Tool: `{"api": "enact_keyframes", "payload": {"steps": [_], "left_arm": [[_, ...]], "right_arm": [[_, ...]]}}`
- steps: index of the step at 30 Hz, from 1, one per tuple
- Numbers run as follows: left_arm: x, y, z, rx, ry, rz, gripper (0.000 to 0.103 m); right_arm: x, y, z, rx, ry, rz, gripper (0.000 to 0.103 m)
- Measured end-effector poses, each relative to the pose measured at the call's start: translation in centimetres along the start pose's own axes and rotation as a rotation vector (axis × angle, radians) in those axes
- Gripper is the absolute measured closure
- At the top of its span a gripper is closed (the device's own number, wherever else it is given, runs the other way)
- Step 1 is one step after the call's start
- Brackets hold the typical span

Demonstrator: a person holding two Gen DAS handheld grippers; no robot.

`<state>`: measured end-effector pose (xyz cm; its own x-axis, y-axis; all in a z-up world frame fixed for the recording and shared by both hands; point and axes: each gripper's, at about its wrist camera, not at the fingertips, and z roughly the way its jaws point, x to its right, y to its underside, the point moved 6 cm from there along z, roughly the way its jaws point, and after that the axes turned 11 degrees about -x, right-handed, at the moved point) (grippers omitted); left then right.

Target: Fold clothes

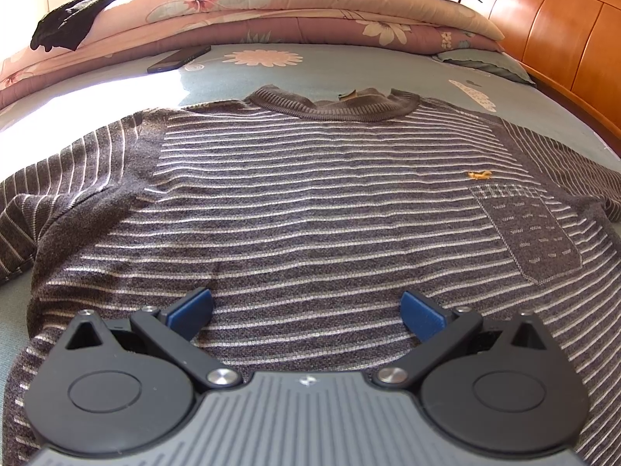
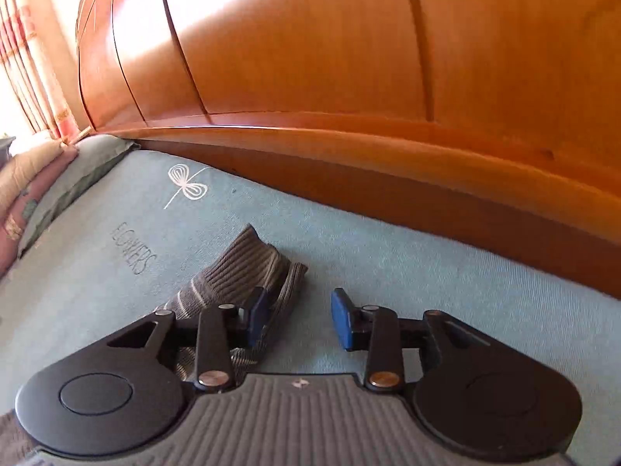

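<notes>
A grey-brown sweater (image 1: 310, 202) with thin white stripes lies flat on the bed, front up, collar at the far side, chest pocket (image 1: 531, 229) on the right. My left gripper (image 1: 306, 310) hovers open over its lower middle, blue pads spread wide with nothing between them. In the right wrist view, the ribbed cuff of a sleeve (image 2: 240, 272) lies on the blue sheet. My right gripper (image 2: 299, 318) is open there, its left pad (image 2: 258, 318) over the sleeve's edge, its right pad over bare sheet.
A blue flower-printed bed sheet (image 2: 388, 272) covers the mattress. Folded quilts (image 1: 271, 11) and a pillow are stacked at the far side, with a black garment (image 1: 73, 19) on them and a dark phone (image 1: 178, 58) nearby. A wooden headboard (image 2: 310, 58) rises close on the right.
</notes>
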<state>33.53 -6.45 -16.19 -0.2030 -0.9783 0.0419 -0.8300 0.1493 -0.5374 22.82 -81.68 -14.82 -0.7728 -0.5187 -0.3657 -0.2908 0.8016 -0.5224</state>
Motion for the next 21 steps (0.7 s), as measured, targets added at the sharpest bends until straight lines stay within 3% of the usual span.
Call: {"api": "enact_keyframes", "payload": {"steps": [5, 11, 12, 14, 19, 21], "left_arm": [[0.1, -0.1, 0.0, 0.001, -0.011, -0.013, 0.001], [0.1, -0.2, 0.0, -0.009, -0.013, -0.016, 0.001], [0.1, -0.2, 0.0, -0.008, -0.014, -0.016, 0.001], [0.1, -0.2, 0.0, -0.006, -0.016, -0.018, 0.001], [0.1, -0.2, 0.1, 0.0, -0.021, -0.021, 0.001], [0.2, -0.1, 0.1, 0.002, -0.023, -0.022, 0.001]], "right_arm": [[0.6, 2.1, -0.8, -0.073, -0.203, 0.07, 0.061], [0.2, 0.1, 1.3, -0.009, -0.206, 0.126, 0.056], [0.1, -0.1, 1.4, -0.01, -0.202, 0.129, 0.062], [0.1, -0.3, 1.4, -0.005, -0.187, 0.129, 0.094], [-0.1, 0.0, -1.0, 0.049, -0.116, 0.066, 0.096], [-1.1, 0.0, -1.5, 0.044, -0.106, 0.021, 0.085]]}}
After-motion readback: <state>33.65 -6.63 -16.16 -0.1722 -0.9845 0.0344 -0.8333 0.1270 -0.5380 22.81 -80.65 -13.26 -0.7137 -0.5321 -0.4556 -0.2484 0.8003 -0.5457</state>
